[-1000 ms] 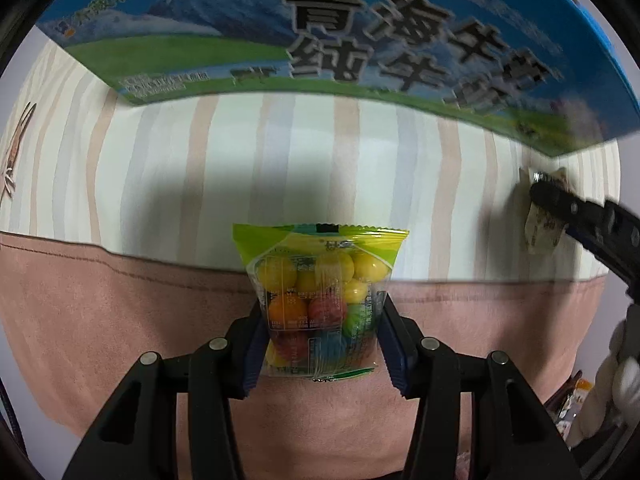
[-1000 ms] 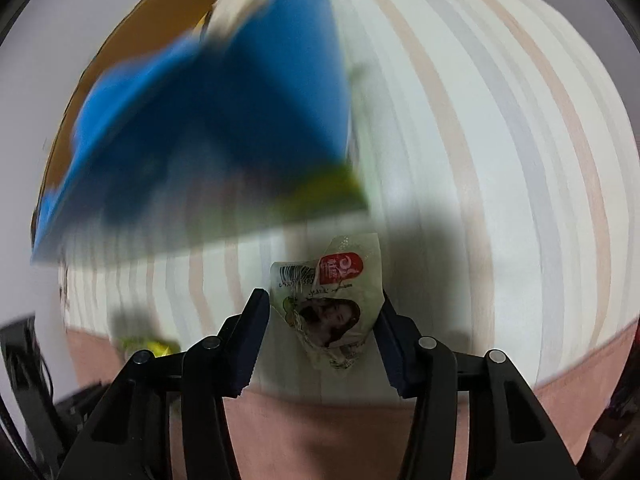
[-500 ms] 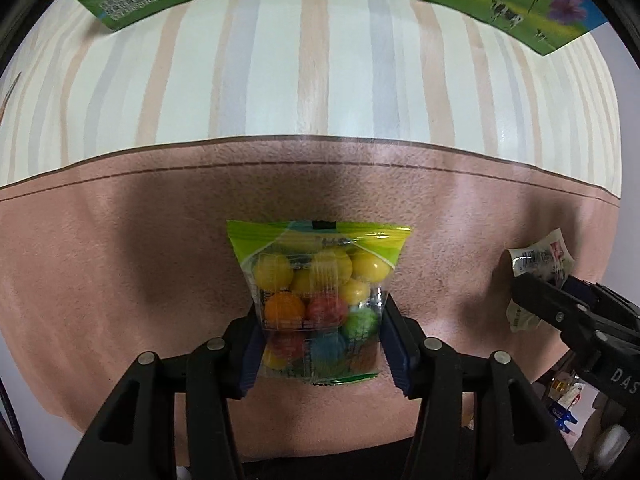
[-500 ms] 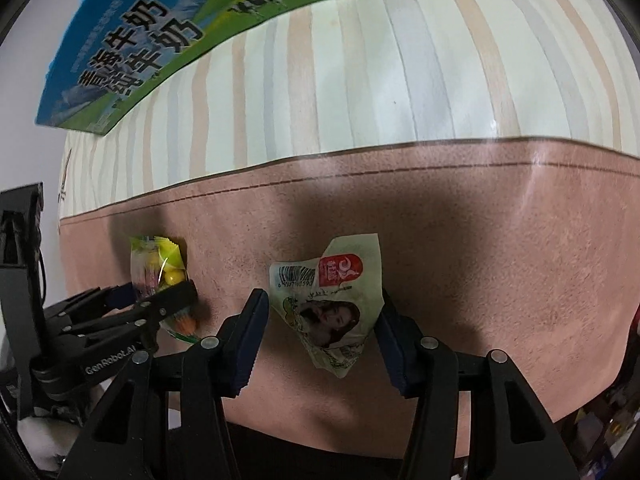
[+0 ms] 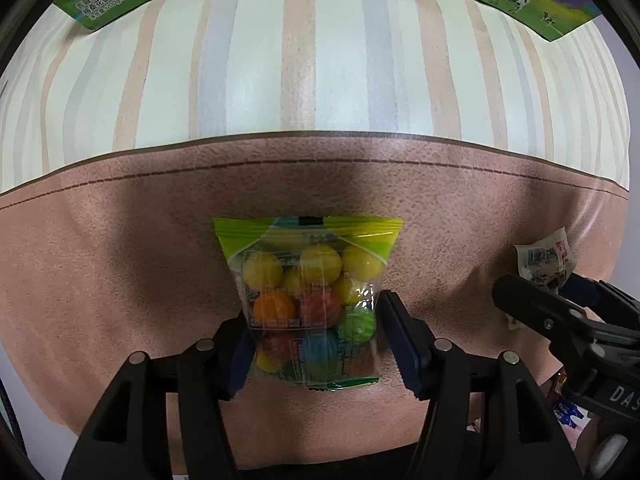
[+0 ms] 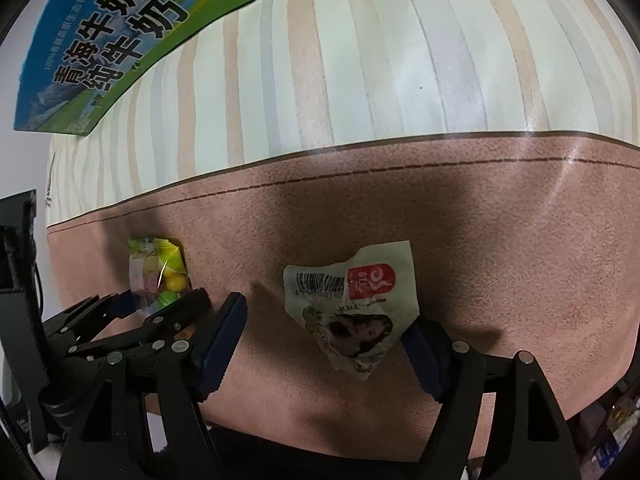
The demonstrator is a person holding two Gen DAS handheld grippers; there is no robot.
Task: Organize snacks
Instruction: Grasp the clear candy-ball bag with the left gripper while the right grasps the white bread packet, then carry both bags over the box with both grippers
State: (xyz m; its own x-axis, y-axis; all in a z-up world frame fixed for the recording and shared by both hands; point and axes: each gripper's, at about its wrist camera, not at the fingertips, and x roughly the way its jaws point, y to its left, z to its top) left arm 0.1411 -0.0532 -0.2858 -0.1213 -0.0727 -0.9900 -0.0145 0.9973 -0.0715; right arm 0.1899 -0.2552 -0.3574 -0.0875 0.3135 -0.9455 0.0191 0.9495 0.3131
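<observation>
1. My left tongs (image 5: 316, 332) grip the candy-ball bag (image 5: 308, 300) over the tablecloth's (image 5: 120, 264) brown border.
2. My right tongs (image 6: 324, 340) stand wide; the white snack packet (image 6: 356, 304) lies between them, near the front edge.
3. Milk carton (image 6: 104, 48) at far edge.

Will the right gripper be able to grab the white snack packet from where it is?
Probably yes. The white snack packet lies between the spread fingers of the right gripper, with nothing covering it; closing should catch it.
</observation>
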